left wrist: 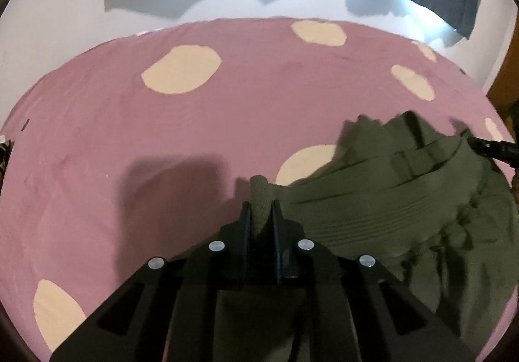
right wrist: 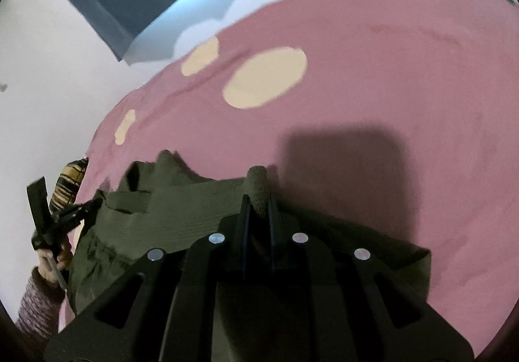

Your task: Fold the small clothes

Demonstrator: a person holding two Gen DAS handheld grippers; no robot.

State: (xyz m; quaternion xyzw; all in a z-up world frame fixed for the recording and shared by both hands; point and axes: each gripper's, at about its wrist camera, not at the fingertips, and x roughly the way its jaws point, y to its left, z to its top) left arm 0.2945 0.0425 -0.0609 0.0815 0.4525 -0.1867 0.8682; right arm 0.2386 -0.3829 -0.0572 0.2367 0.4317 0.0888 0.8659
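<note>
Now, both tongs clamped on olive garment (left wrist: 373,199): left tongs (left wrist: 261,216) pinching waistband corner, right tongs (right wrist: 259,203) pinching opposite corner. Garment stretched between them over pink spotted bedspread (left wrist: 162,141), at 4 o'clock in left view, 8 o'clock in right view.

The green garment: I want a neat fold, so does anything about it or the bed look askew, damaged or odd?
Nothing looks damaged or spilled. The green garment is bunched and wrinkled, its waistband slanting between the left gripper and right gripper, each pinching an edge. The pink spotted bedsheet lies fairly smooth.
</note>
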